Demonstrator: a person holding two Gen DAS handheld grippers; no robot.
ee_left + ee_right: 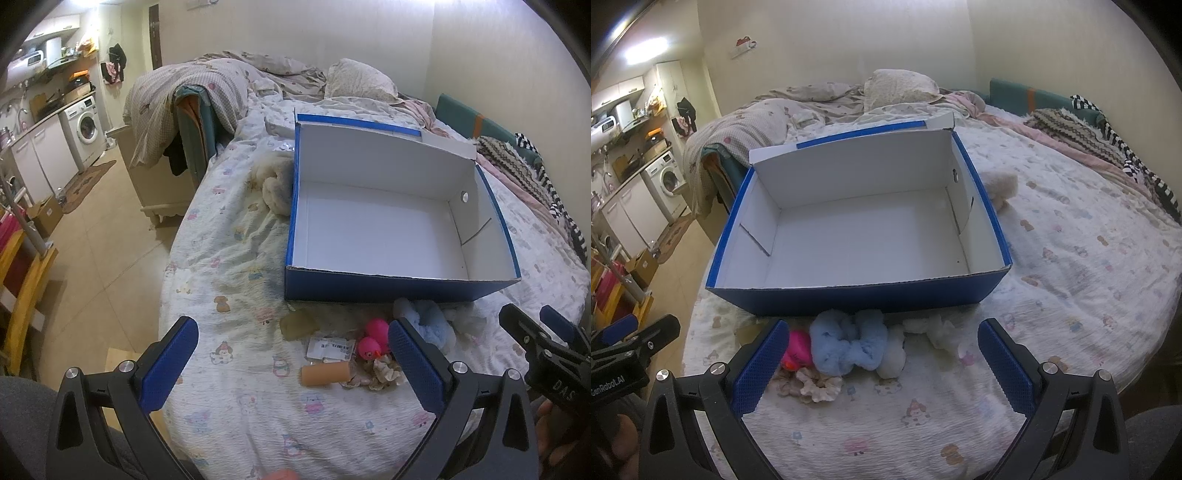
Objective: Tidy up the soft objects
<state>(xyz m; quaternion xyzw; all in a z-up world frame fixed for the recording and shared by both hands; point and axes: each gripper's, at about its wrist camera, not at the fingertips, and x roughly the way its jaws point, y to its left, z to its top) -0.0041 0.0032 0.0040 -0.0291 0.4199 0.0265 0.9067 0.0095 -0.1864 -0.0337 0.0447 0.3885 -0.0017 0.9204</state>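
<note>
An open blue box [388,286] with a white, empty inside stands on the bed; it also shows in the right wrist view [849,295]. In front of it lie a fluffy light-blue scrunchie [846,343] [430,323], a pink rubber duck [373,341] [798,349], a beige scrunchie [812,386] [384,374], an orange cylinder [325,373], a labelled packet [330,347] and white fluff [934,330]. A cream plush [275,184] [1001,186] lies beside the box. My left gripper [291,363] is open above the small items. My right gripper [882,363] is open, near the scrunchies.
The bed has a patterned white sheet [1071,258], with crumpled bedding and pillows [897,86] at the far end and striped clothes [1108,147] along the right wall. The bed's left edge drops to a tiled floor [99,258]; a washing machine [85,127] stands beyond.
</note>
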